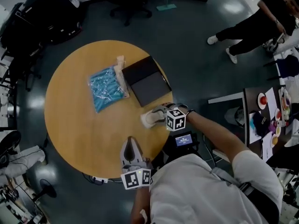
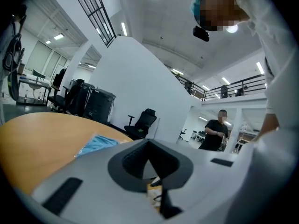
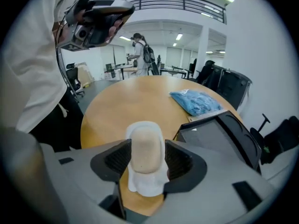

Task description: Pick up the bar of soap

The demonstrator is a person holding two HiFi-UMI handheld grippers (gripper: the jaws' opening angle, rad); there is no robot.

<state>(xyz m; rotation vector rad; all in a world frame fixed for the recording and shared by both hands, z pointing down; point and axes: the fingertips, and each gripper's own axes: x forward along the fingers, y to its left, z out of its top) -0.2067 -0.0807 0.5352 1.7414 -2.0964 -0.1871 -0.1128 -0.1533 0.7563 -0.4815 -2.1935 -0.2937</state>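
A beige oval bar of soap (image 3: 146,148) lies on a white soap dish (image 3: 147,183) near the right edge of the round wooden table (image 1: 79,129). My right gripper (image 3: 147,161) is open, with one pad on each side of the soap; whether the pads touch it is unclear. The head view shows the right gripper (image 1: 154,117) over the white dish (image 1: 145,120), beside the dark tray. Low at the table's near edge, my left gripper (image 1: 131,146) is shut and holds nothing. In the left gripper view, the left gripper (image 2: 152,171) points across the table with its jaws together.
A dark rectangular tray (image 1: 147,80) lies just beyond the soap dish. A blue plastic packet (image 1: 107,88) rests to its left. A person (image 1: 254,24) stands at the far right, and a side table (image 1: 268,120) with cups is to my right.
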